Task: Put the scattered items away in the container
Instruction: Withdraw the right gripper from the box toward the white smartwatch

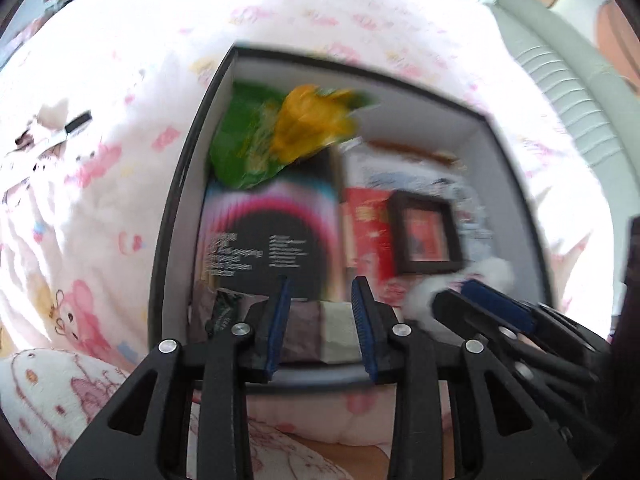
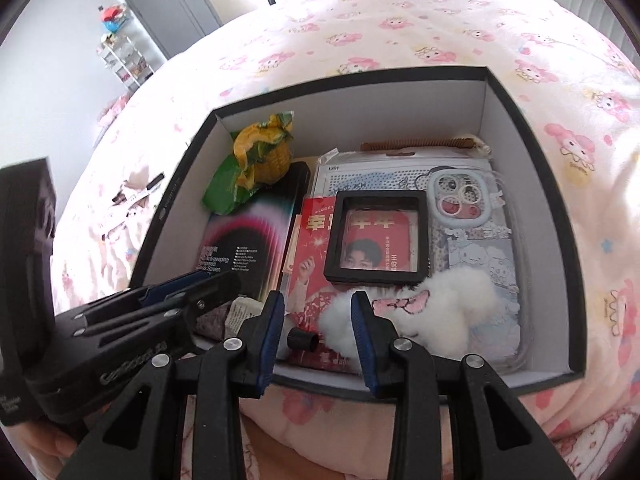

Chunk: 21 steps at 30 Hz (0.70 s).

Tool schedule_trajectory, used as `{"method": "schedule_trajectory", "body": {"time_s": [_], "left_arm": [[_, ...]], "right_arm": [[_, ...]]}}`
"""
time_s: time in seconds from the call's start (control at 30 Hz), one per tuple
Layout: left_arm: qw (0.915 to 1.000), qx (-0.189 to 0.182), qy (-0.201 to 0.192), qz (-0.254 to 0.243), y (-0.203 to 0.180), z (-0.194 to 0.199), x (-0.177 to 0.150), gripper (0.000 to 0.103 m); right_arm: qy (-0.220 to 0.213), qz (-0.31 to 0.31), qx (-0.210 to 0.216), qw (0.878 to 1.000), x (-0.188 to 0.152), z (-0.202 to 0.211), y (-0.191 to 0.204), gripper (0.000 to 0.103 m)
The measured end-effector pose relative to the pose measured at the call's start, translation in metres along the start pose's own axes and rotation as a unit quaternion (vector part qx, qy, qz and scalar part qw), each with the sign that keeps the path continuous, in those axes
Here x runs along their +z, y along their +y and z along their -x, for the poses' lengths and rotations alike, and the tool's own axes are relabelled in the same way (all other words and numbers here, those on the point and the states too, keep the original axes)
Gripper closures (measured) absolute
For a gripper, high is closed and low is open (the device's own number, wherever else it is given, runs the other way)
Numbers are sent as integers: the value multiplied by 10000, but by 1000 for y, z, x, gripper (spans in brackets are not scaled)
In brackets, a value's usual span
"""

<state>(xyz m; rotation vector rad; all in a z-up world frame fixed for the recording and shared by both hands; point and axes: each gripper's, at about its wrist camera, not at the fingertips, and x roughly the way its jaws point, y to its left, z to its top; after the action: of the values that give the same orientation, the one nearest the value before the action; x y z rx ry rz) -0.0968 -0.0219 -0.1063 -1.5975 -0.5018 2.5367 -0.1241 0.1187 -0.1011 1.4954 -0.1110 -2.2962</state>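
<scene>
- 2 grippers hang over the near edge of the box (image 2: 532, 168), both tipped down into it.
- Left gripper (image 1: 322, 320), low in the left view: jaws spread, nothing between them. The small packets seen in the gap lie on the box floor behind.
- Right gripper (image 2: 318, 324), low in the right view: jaws spread too. The white fluff (image 2: 420, 316) lies behind and beside the right finger, and I cannot tell if it touches it. Nothing is pinched.
- Step, I think: a drop has been made and both grippers are free. Most things look packed.
- A few small things (image 2: 138, 190) lie on the bedspread (image 2: 400, 24) at middle left of the right view, well apart from the box. They are too small to name.
- Next move, I think: 1 gripper should go left to those bits, pinch them softly, and bring them over the box wall.
- Box: stiff card, dark outside, pale grey inside, square.
- Fluff is soft and puffy with a pink bow.
- Frame (image 2: 378, 236) is hard, black, square, with a clear front.
- Phone case (image 2: 460, 200) is smooth and bendy.
- Wrapper (image 2: 260, 160) is crinkly, yellow and green.
- Flat pack (image 2: 248, 240) is glossy and dark.
- Black cap (image 2: 303, 340) is a tiny hard tube.
</scene>
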Motion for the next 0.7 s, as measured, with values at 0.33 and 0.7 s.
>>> {"method": "schedule_trajectory", "body": {"time_s": [0.33,0.7], "left_arm": [[9958,62,-723,-558,-13,81,-10,64],[9936,166,-1072,-307,26,135,-19,64]], "right_arm": [[-631,121,23,9979,-5,57,25,68],[-700,775,267,9942,-4,76,94,68]]}}
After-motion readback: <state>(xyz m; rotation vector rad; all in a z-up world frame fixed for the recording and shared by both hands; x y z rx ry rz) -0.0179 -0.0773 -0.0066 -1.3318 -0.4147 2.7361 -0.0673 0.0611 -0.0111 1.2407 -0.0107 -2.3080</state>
